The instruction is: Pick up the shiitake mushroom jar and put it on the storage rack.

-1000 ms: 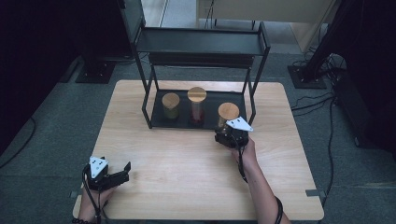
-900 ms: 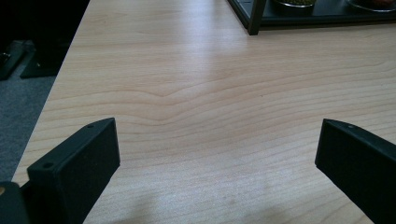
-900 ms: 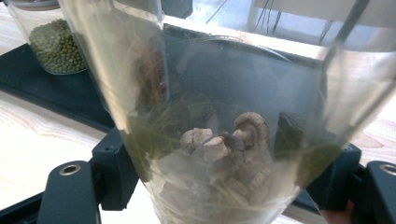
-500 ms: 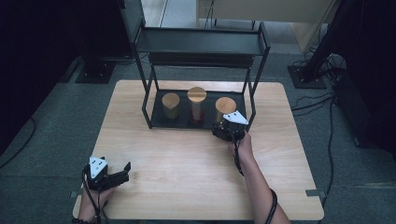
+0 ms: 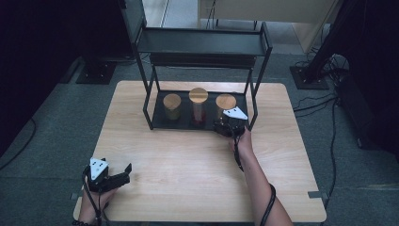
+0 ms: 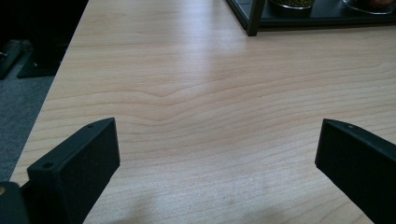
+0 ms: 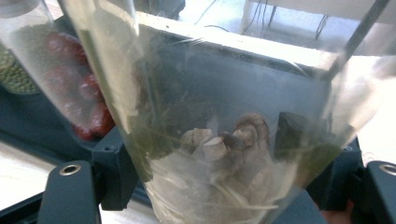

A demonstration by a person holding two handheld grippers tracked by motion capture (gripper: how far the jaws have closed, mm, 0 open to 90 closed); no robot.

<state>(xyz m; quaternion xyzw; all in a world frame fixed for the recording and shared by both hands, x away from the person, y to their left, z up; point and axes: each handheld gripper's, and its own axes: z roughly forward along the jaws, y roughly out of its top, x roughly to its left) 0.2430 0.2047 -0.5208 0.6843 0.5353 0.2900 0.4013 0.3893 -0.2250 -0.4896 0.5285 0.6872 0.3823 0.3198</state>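
Since a second ago, the right gripper (image 5: pixel 227 126) is carrying the glass jar (image 7: pixel 219 140) leftward onto the rack's tray (image 5: pixel 157 120), jar clamped between its fingers; the left gripper (image 5: pixel 113 176) is resting wide apart

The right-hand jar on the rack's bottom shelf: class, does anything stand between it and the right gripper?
Nothing visible does. The right gripper is shut on the right-hand jar itself, a jaw on either side of the glass. The red-filled jar stands beside it on the rack.
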